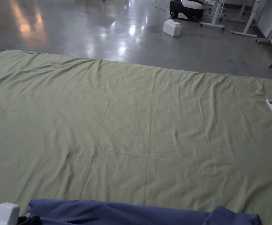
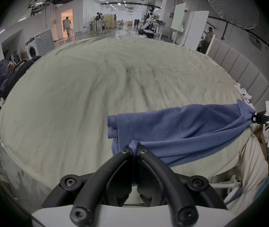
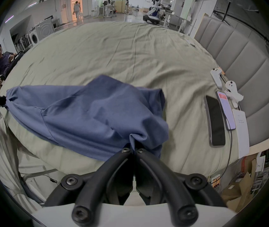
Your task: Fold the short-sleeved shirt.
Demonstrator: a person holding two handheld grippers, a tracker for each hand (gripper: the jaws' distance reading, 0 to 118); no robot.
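The blue short-sleeved shirt (image 2: 187,129) hangs stretched between the two tools at the near edge of the bed (image 1: 132,117), at 6 o'clock in the head view. The left hand-held gripper (image 2: 134,148) has both jaws pinched tight on a bunched nub of the fabric; the right hand-held gripper (image 3: 133,147) likewise clamps a gathered fold. Holding two far-apart points probably keeps the garment taut so it can be spread flat on the bed before any fold. The cloth looks like soft, matte knit with a double-stitched hem, sagging in loose drapes. The bedsheet is pale green, lightly creased. Two phones (image 3: 215,122), smooth and glossy, lie at 3 o'clock in the right gripper view near the padded grey headboard (image 3: 245,66).
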